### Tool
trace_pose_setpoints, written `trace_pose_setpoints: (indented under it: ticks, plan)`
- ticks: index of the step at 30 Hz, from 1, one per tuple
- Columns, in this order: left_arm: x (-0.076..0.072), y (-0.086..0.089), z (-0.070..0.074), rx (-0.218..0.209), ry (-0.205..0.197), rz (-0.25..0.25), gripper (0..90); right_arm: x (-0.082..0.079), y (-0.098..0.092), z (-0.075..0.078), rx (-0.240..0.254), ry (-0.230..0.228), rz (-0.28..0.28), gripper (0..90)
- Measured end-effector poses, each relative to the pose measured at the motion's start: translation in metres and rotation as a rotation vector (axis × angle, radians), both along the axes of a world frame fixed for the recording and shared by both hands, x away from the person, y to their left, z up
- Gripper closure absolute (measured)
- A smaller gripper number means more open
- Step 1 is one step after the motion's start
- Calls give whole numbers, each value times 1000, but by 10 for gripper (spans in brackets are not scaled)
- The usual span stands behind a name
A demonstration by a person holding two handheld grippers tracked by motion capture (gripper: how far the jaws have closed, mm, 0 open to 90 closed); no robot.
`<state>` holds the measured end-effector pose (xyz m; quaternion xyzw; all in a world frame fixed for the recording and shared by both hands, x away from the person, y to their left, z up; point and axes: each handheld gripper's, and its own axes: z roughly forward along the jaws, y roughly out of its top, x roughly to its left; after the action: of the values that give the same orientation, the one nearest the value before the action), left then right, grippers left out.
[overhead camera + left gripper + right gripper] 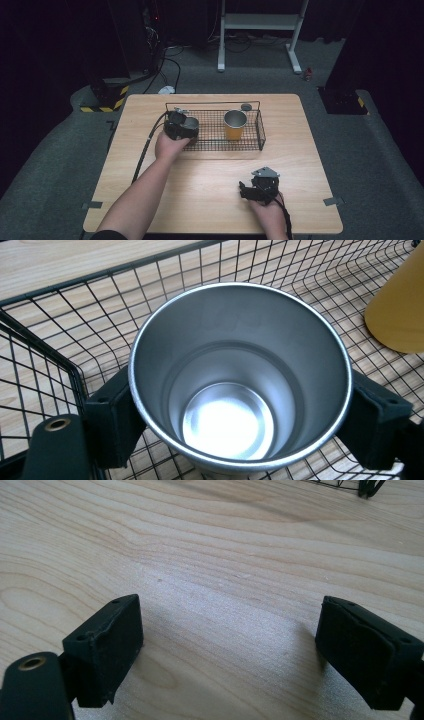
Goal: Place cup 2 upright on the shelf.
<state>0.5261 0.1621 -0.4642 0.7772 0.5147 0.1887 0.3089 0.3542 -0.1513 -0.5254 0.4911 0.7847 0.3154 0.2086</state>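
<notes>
Left tool [235, 415]: clamping the steel cup [240, 375] by its sides, keeping it upright inside the basket's [45, 340] left end.
Right tool [230, 650]: gaping, idling over bare surface [225, 555].
Yellow cup [235, 125]: standing apart.

The left gripper [181, 126] is a black, blocky tool with a black cable running back from its body. The right gripper [248, 192] is black too and carries a grey three-cornered plate above the jaws – its cable is also black. Each jaw ends in a thick rectangular black pad with small screw holes; beside the left jaw sits a brass-coloured ring. Both forearms are bare.
</notes>
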Motion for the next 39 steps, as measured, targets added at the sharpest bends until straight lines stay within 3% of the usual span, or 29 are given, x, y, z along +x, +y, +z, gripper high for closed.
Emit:
trace_pose_setpoints:
  ticks: [8, 11, 14, 24, 30, 36, 39]
  plan:
    - [-1, -1, -4, 19, 14, -5, 148, 0, 0, 0, 1, -1, 0, 117]
    - [-1, -1, -3, 20, 16, 7, 86, 0, 0, 0, 1, -1, 0, 117]
    - [-1, 0, -1, 30, 2, 16, 2, 0, 0, 0, 0, 0, 0, 117]
    - [-9, 6, 14, 4, -58, -4, 1, 0, 0, 0, 2, 0, -2, 117]
    - [-24, 11, 22, -30, -95, -28, 1, 0, 0, 0, 2, 0, -2, 117]
    - [-50, 25, 24, -63, -125, -58, 3, 0, 0, 0, 4, -1, -2, 117]
    - [-70, 38, 19, -78, -130, -72, 3, 0, 0, 0, 3, 0, -2, 117]
